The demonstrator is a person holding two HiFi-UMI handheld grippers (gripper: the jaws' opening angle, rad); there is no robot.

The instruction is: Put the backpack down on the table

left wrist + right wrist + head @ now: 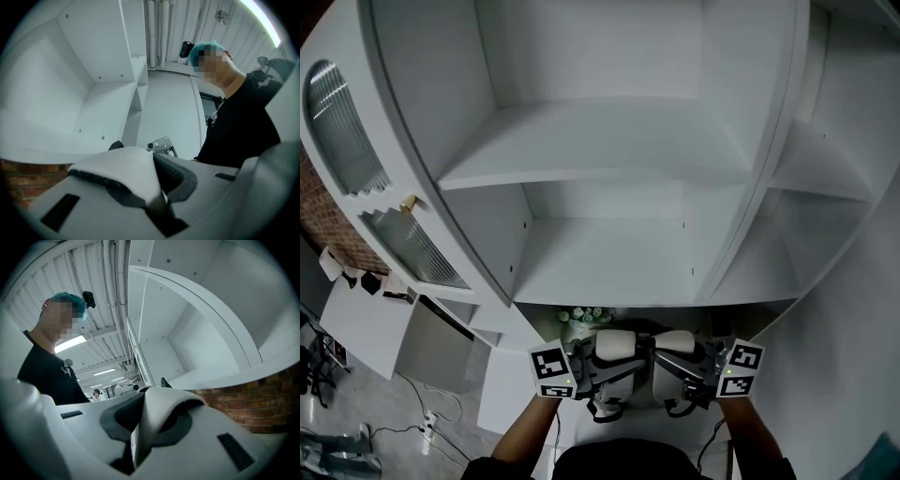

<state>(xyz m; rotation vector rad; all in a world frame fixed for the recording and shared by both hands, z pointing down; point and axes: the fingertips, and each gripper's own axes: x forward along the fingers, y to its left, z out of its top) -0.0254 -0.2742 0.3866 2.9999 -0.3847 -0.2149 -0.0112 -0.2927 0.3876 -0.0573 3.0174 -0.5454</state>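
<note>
We are clamping the left tool point(157, 201) on one backpack strap point(117, 171) and the right tool point(138, 441) on the other strap point(161, 408). We are judging it best to lower both together, level.

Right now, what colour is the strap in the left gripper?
White strap, dark-edged; clearest in the left gripper view.

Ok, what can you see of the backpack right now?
Only the backpack's two shoulder straps show clearly: white, padded, with dark mesh undersides. The left gripper is clamped on one folded strap, the right gripper on the other. They sit side by side in front of the white shelf unit. A flowered patch behind may be its body; I cannot tell.
</note>
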